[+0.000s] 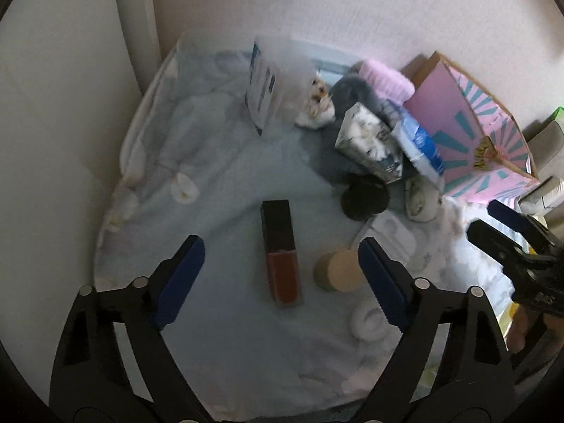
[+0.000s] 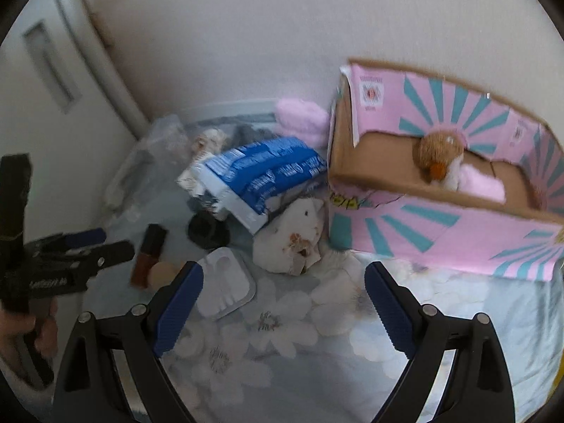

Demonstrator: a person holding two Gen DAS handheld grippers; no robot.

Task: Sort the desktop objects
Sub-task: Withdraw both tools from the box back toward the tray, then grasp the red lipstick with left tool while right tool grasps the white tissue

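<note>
Lip-gloss tube (image 1: 281,252): square, glossy, dark cap over red body, lying flat on the flowered cloth (image 1: 218,183) between the spread jaws of the left gripper (image 1: 282,275), which is grasping nothing. Right gripper (image 2: 283,299): likewise released, hovering over cloth near a white plastic tray (image 2: 225,285). Pink cardboard box (image 2: 440,232): stiff, already holding a plush toy (image 2: 440,158). Sorting appears barely begun; a round wooden lid (image 1: 338,271) and a crinkly blue packet (image 2: 264,176) are lying loose.

One pink box (image 2: 440,232), one blue packet (image 2: 261,176), one lipstick tube (image 1: 280,253), one white tray (image 2: 225,285), two grippers.
</note>
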